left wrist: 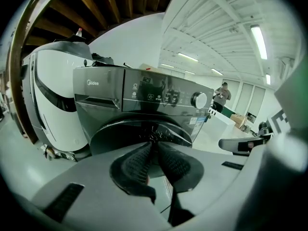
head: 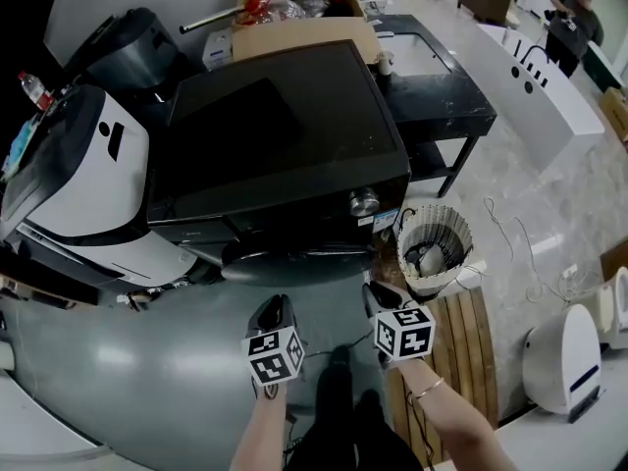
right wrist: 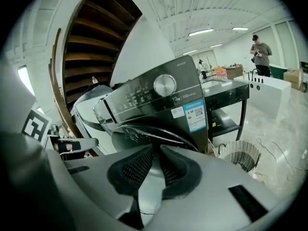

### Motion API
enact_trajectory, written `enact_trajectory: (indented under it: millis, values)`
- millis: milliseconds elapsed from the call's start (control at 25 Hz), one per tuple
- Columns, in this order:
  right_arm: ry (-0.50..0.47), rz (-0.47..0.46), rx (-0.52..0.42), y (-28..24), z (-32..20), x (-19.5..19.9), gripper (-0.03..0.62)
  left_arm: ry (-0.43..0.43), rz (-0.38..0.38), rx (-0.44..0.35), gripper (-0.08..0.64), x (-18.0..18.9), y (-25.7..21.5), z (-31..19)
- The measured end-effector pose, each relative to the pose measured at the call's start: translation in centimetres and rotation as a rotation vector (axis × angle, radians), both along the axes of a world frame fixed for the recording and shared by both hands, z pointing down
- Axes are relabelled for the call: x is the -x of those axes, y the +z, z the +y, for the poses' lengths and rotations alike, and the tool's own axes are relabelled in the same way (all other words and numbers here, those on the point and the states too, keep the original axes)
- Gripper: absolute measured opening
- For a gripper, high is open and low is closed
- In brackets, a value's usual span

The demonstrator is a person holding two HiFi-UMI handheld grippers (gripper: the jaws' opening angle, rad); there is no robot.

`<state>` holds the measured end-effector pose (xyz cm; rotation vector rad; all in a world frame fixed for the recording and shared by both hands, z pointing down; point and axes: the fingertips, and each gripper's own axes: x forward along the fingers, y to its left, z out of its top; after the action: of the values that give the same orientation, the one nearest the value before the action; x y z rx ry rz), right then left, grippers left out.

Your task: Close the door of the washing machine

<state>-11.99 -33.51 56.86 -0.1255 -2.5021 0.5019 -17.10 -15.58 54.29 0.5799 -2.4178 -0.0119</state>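
Note:
The dark front-loading washing machine (head: 285, 135) stands straight ahead, with its control panel and silver knob (head: 363, 202) facing me. Its round dark door (head: 294, 259) lies against the machine's front; in the left gripper view the door (left wrist: 139, 129) fills the space just past the jaws. My left gripper (head: 275, 310) and right gripper (head: 379, 296) hover side by side a little in front of the door, touching nothing. The left gripper (left wrist: 153, 147) has its jaws drawn together and empty. The right gripper (right wrist: 156, 150) has its jaws nearly together, also empty.
A white rounded appliance (head: 88, 184) stands left of the machine. To the right are a wire basket (head: 435, 248), a wooden slatted board (head: 456, 361) and a black table (head: 432, 91). A cardboard box (head: 294, 8) sits behind. A person (head: 569, 23) stands far off.

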Motion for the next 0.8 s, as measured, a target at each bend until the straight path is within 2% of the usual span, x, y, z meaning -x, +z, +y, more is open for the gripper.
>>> enact_trajectory:
  millis: [280, 560, 800]
  values:
    - [-0.023, -0.072, -0.036, -6.1, 1.6, -6.5, 0.008, 0.027, -0.028, -0.011, 0.034, -6.9, -4.3, 1.0]
    - [-0.077, -0.175, -0.051, -11.6, 3.7, -11.8, 0.006, 0.039, -0.083, -0.028, 0.026, -12.6, -8.6, 2.8]
    - [-0.071, -0.204, -0.044, -14.7, 4.2, -15.6, 0.005, 0.044, -0.103, -0.033, 0.026, -16.2, -11.3, 4.3]
